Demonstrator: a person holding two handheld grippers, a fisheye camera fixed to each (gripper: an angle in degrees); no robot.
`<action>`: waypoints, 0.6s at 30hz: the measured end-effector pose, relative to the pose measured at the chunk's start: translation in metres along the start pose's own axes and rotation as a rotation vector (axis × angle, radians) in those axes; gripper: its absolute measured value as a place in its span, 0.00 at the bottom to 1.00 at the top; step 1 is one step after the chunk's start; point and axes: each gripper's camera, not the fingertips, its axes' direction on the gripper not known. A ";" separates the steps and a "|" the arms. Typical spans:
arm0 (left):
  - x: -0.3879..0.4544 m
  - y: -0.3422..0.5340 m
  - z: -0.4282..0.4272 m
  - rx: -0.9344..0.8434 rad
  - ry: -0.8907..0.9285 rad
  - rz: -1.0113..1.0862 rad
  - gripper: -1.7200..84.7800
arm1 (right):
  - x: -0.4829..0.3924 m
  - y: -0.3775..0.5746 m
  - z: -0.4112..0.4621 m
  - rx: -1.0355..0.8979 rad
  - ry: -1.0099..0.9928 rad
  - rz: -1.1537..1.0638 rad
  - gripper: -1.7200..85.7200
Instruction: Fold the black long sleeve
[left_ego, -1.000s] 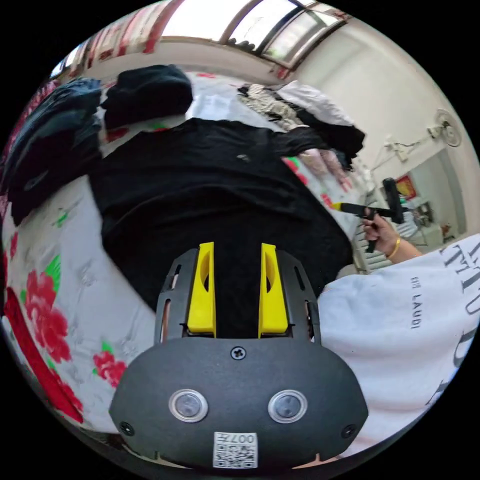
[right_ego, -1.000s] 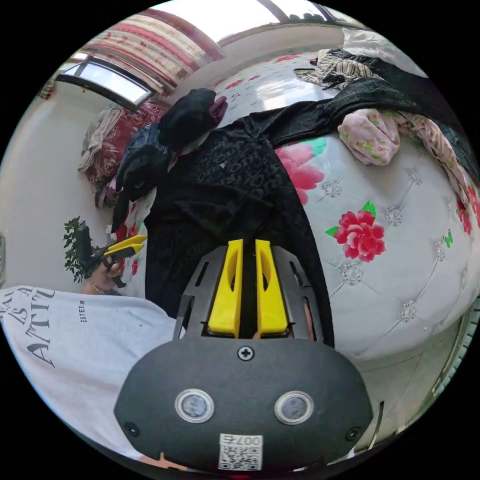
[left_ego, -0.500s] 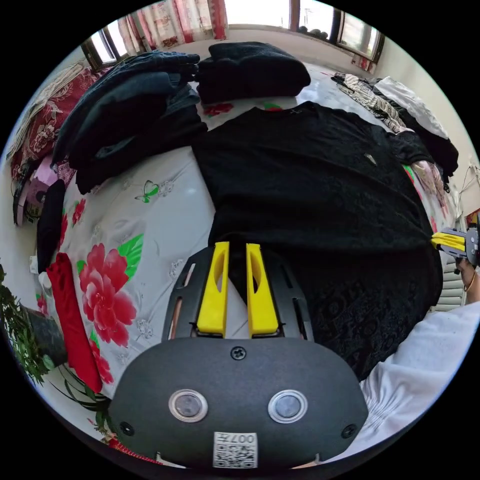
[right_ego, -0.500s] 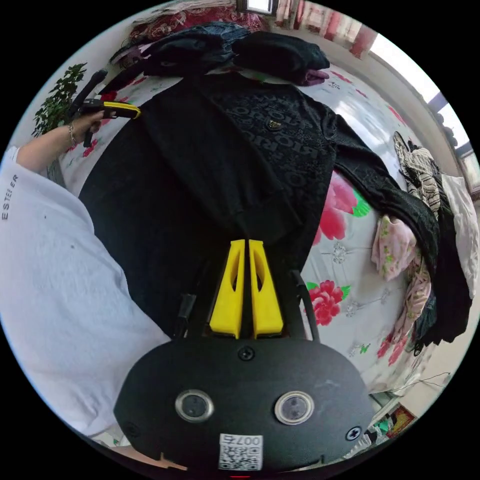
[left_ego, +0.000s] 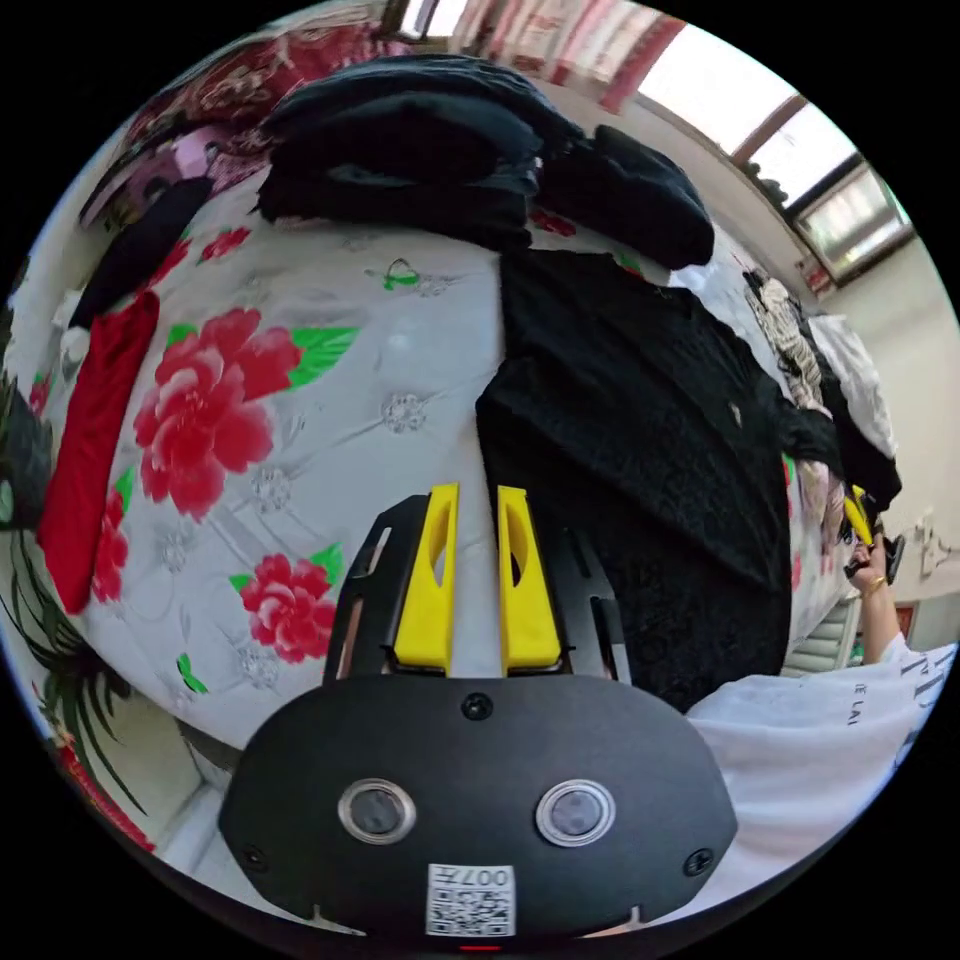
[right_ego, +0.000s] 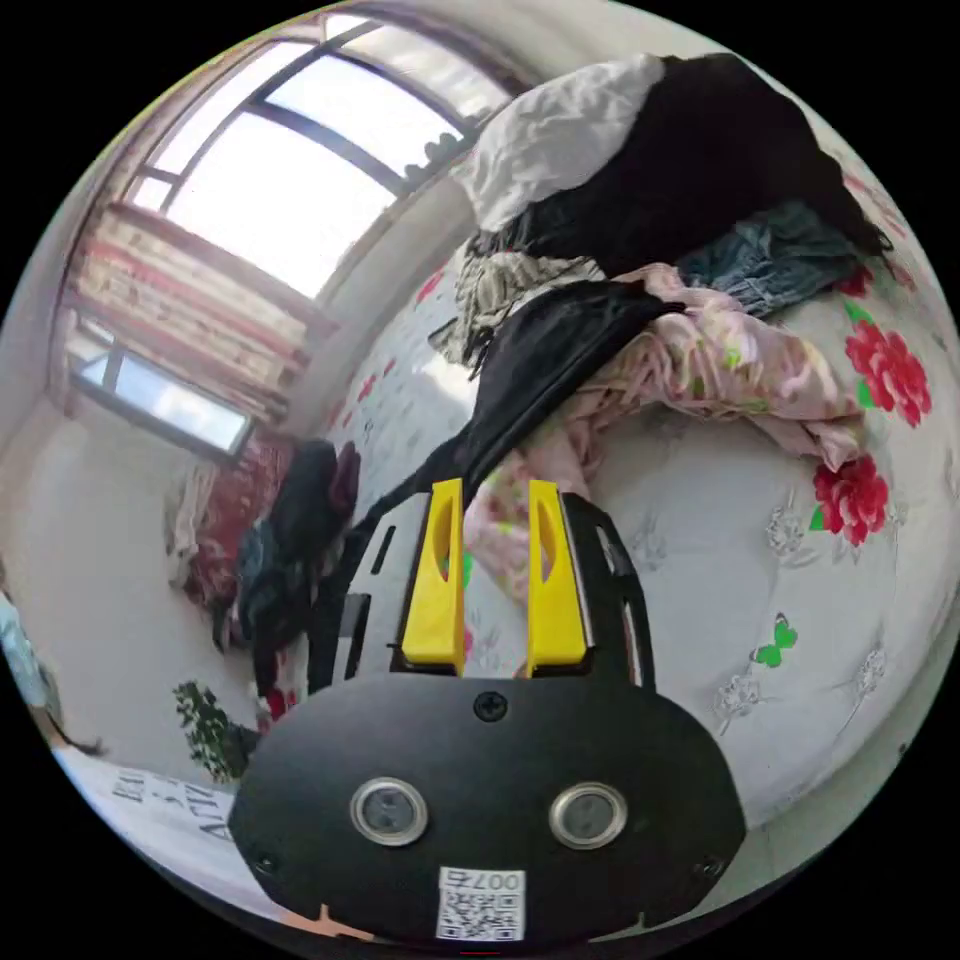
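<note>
The black long sleeve (left_ego: 640, 440) lies spread flat on the bed (left_ego: 330, 400), on its white cover printed with red flowers, and I take it as my landmark. In the left gripper view my left tongs (left_ego: 475, 570) hover just beside the shirt's near side edge, over bare cover, with the yellow jaws apart and nothing between them. Beyond the shirt's collar end sits a pile of dark folded clothes (left_ego: 420, 160), touching or nearly touching the shirt. A red cloth (left_ego: 95, 440) lies well apart from the shirt, near the bed's far edge on the side away from it. On the other side of the shirt, past its far sleeve, I see my right hand (left_ego: 872, 578) holding the other tongs, whose yellow tips point up; from this view I cannot tell how those jaws stand. My white printed top (left_ego: 800, 770) shows at the shirt's hem end.

In the right gripper view my right tongs (right_ego: 495, 570) are released, jaws parted and empty, held above the bed. One black sleeve (right_ego: 540, 370) of the shirt runs away from them and rests against a crumpled pink floral garment (right_ego: 700, 370). Beyond that sleeve is a heap of mixed clothes (right_ego: 660, 160), white and black on top
</note>
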 end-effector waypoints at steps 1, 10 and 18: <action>-0.003 0.003 -0.003 0.002 0.007 -0.012 0.10 | 0.012 -0.009 -0.002 0.034 -0.019 0.051 0.09; -0.009 0.036 -0.024 -0.060 0.023 -0.096 0.09 | 0.073 -0.057 0.013 0.179 -0.077 0.347 0.02; -0.024 0.051 -0.043 -0.030 0.088 -0.128 0.09 | -0.086 -0.041 -0.015 0.172 -0.324 -0.247 0.02</action>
